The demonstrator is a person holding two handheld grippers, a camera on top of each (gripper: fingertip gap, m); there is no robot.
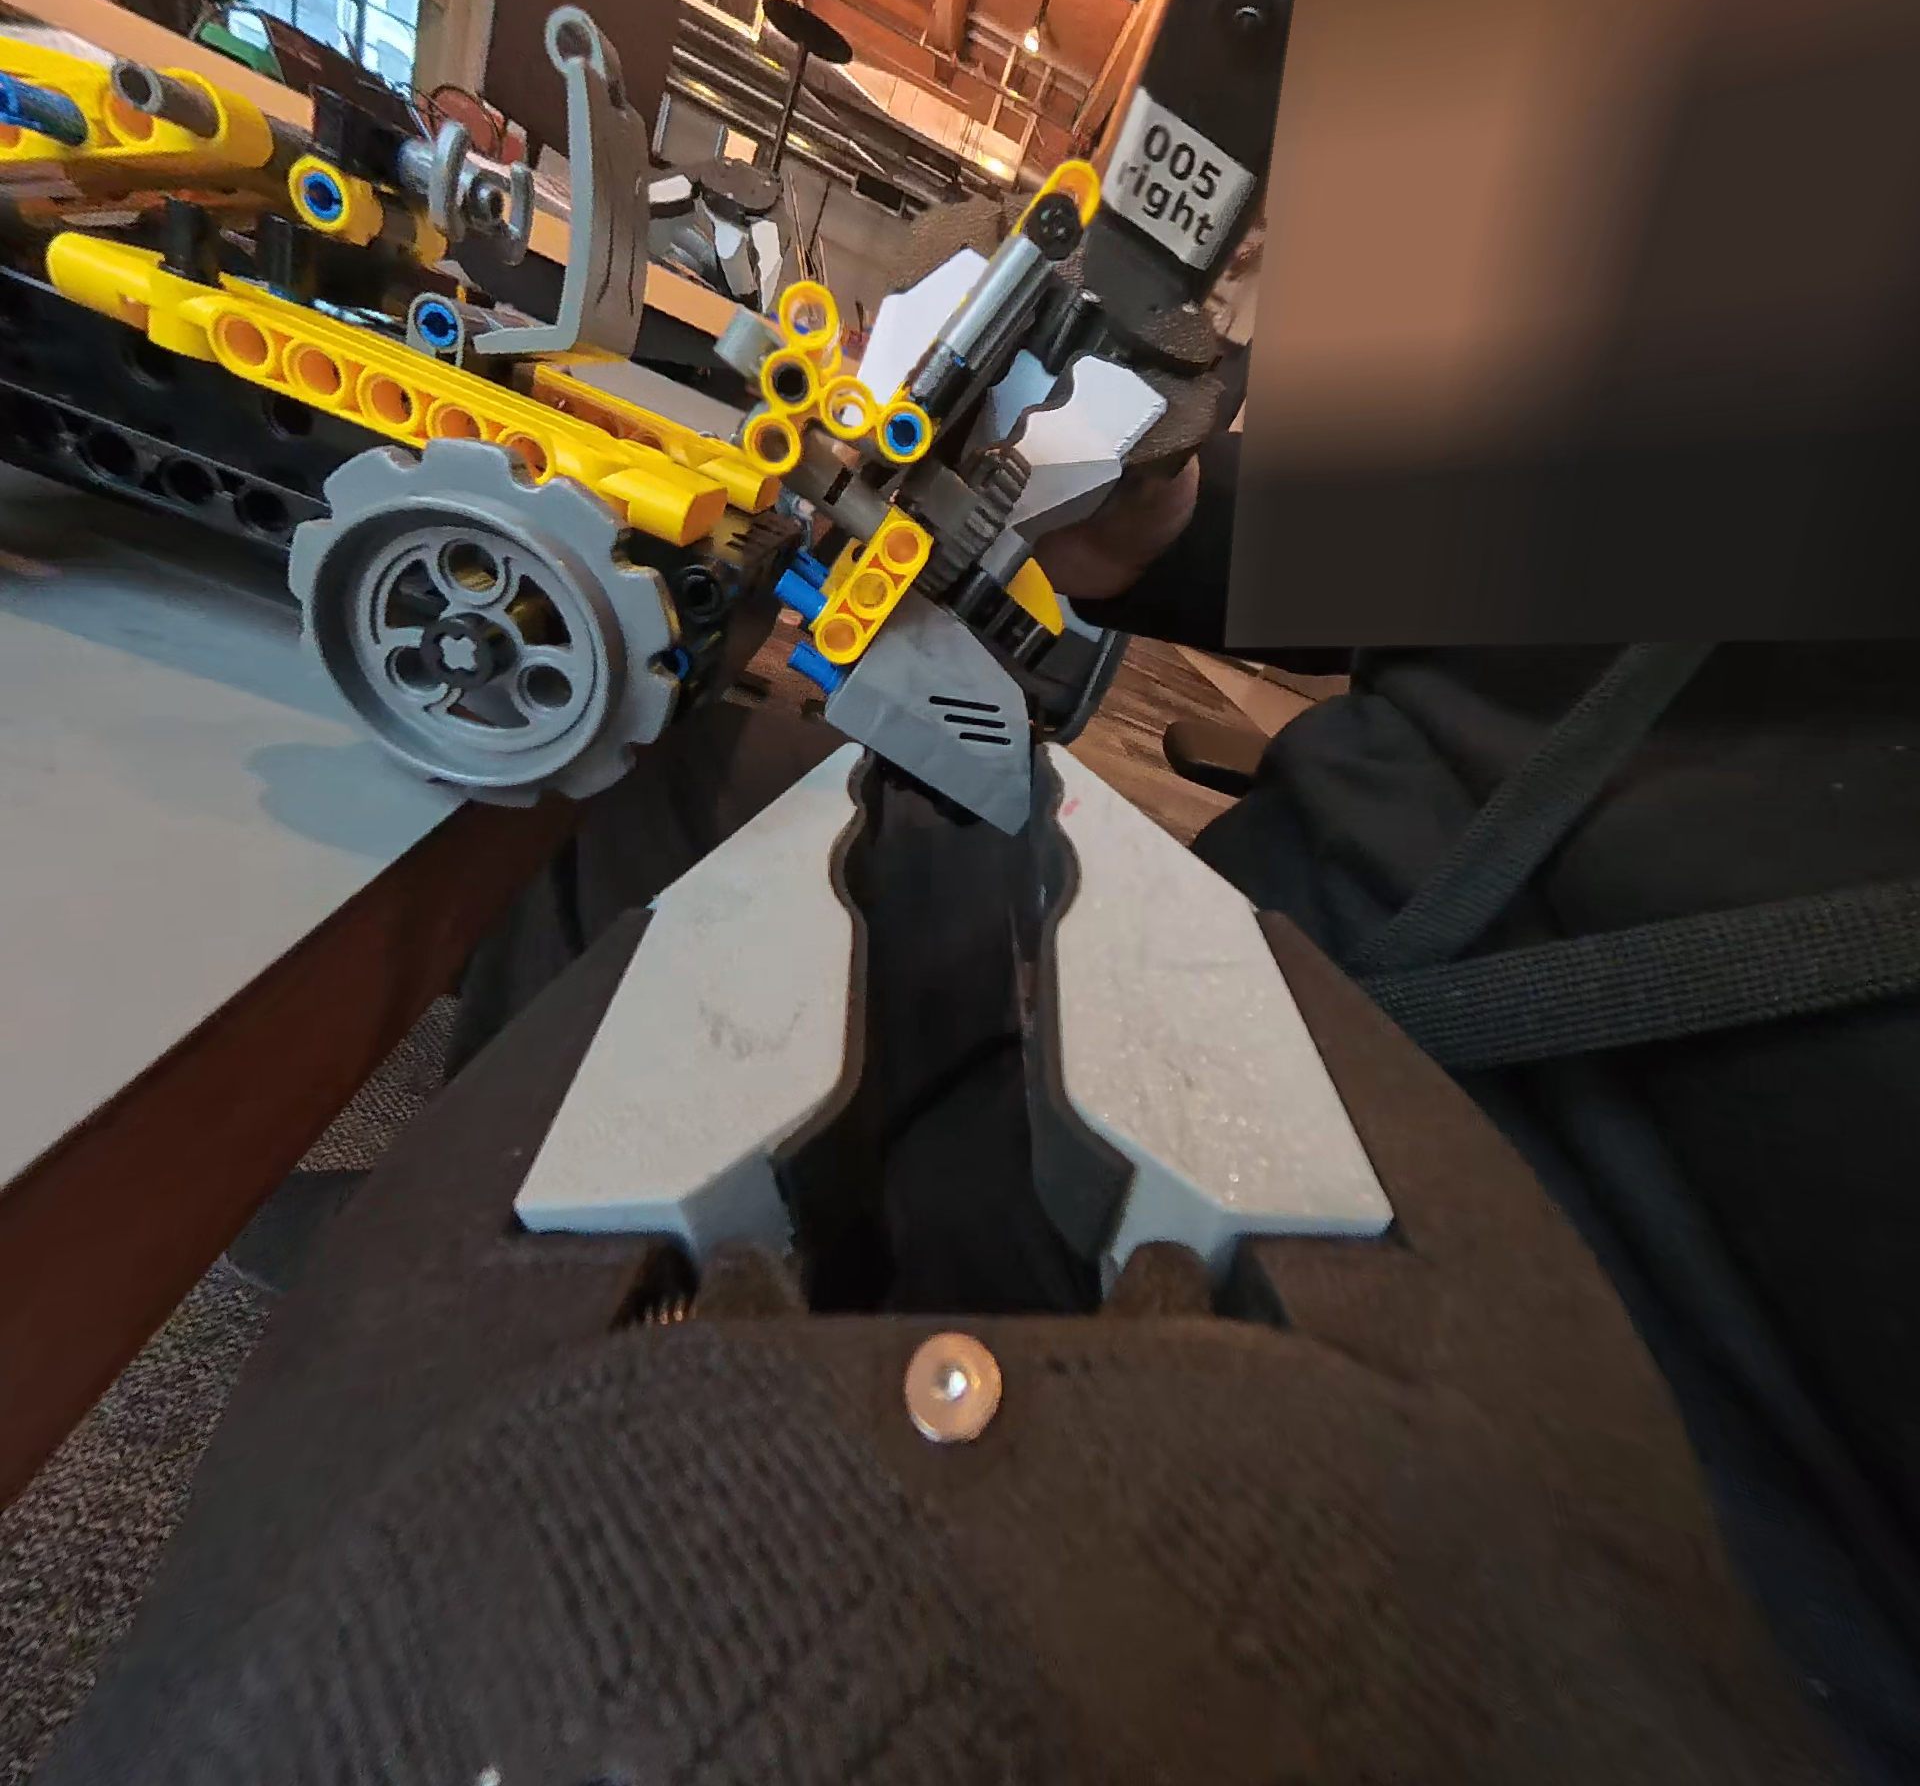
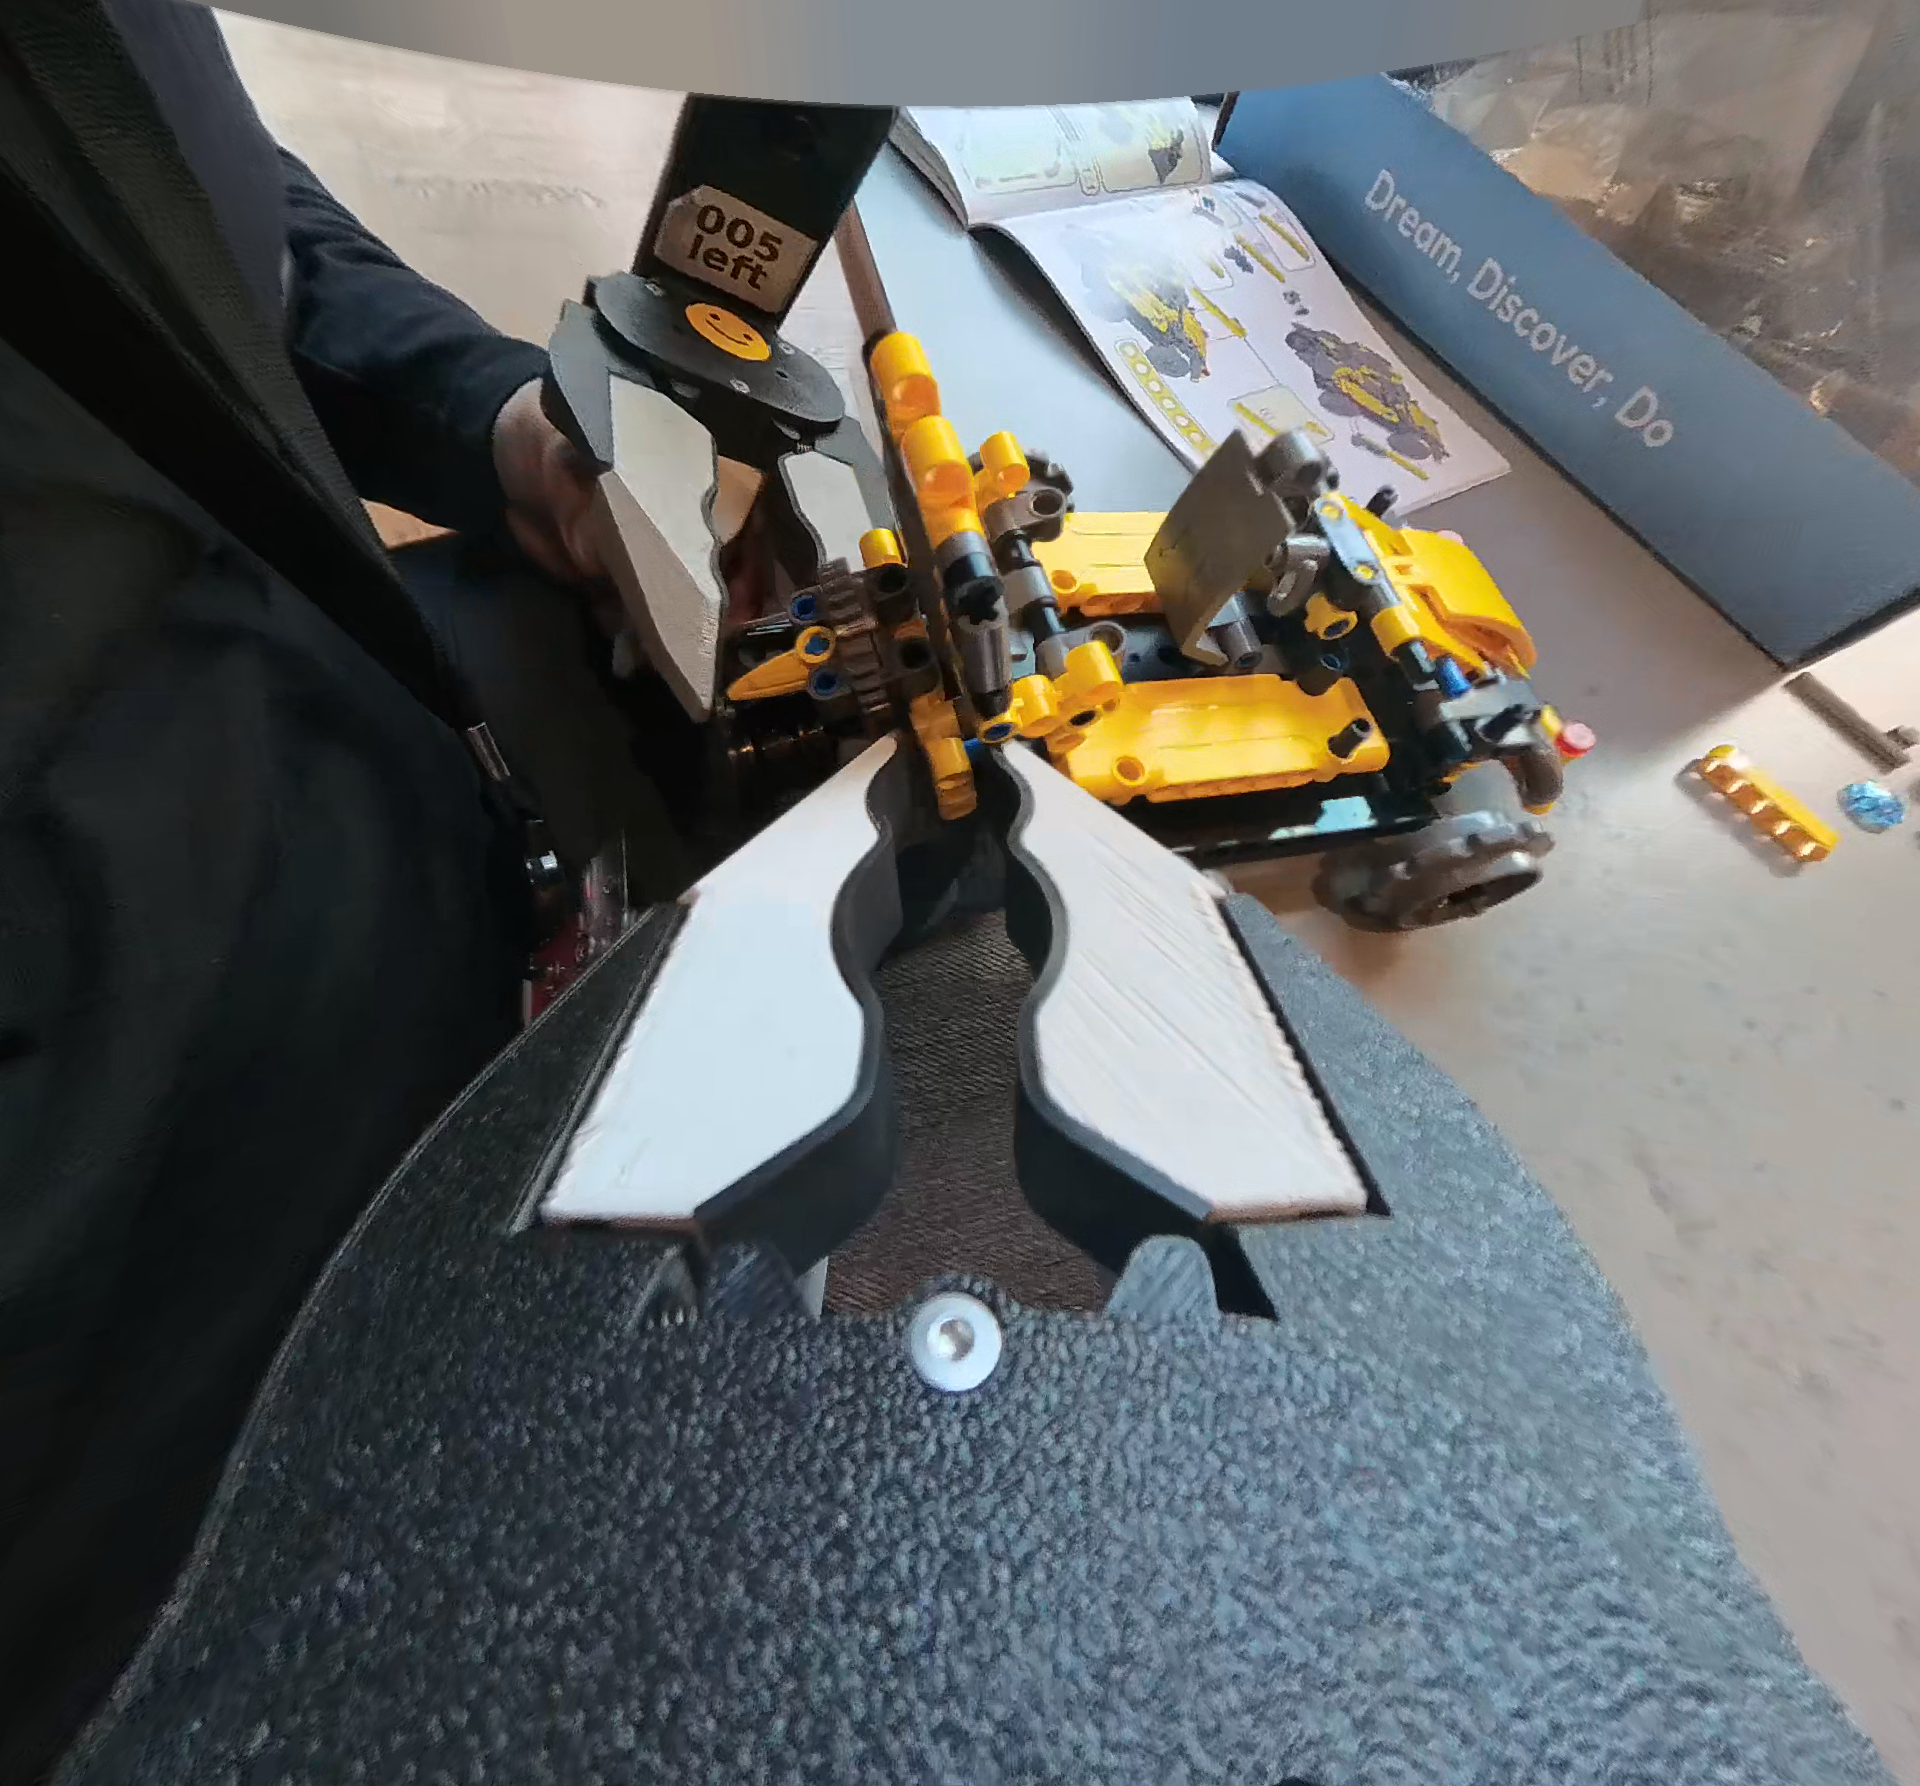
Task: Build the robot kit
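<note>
A yellow and black brick-built vehicle with a grey toothed wheel sits at the table's near edge, its end hanging over it. My left gripper is shut on a grey panel at that overhanging end. It also shows in the right wrist view, clamped on the same end. My right gripper is shut on a short yellow beam of the vehicle's upright arm. In the left wrist view the right gripper comes in from above, around the arm's grey cylinder.
An open instruction booklet and a dark blue box lie behind the vehicle. A loose yellow beam, a small blue piece and a dark axle lie to the right. The table edge drops to carpet. A person's dark clothing is close by. Across from one pair of fingers to the other is roughly 5 centimetres.
</note>
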